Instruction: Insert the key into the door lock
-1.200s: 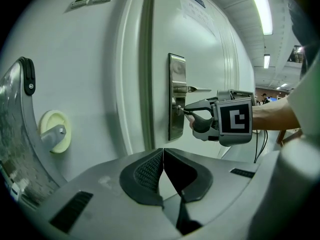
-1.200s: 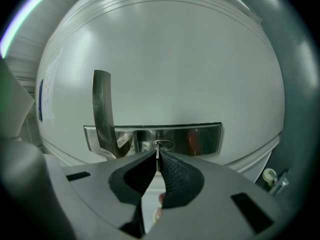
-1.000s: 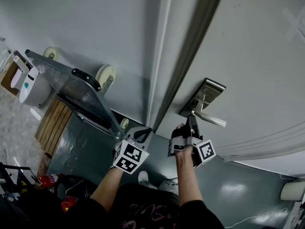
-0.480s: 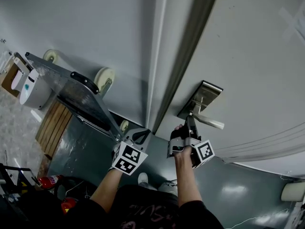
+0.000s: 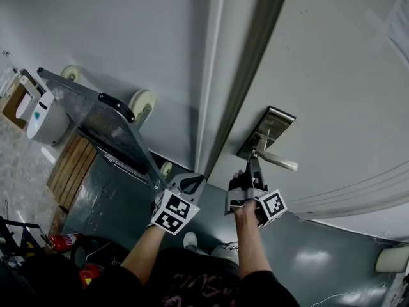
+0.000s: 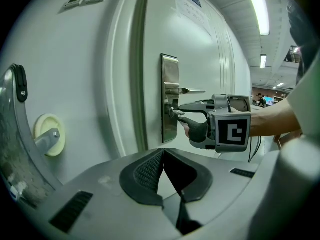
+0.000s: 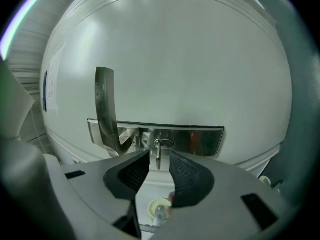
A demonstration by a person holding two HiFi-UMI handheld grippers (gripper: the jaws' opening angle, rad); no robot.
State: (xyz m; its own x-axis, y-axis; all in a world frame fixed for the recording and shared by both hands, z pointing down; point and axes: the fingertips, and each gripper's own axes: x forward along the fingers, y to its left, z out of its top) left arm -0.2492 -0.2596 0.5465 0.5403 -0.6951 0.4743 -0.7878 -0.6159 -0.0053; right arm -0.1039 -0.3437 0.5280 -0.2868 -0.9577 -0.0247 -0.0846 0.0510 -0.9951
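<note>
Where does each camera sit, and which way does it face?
Head view: on the head, facing down at the door; both forearms, left gripper, right gripper.
Left gripper view: faces the lock plate side-on, own jaws shut.
Right gripper view: faces it head-on; jaws just opened, key between them.
Shared: both gripper views show that key.

Lever handle (image 6: 187, 90) just above key (image 6: 173, 112), cart (image 5: 108, 123) leaning well left.
</note>
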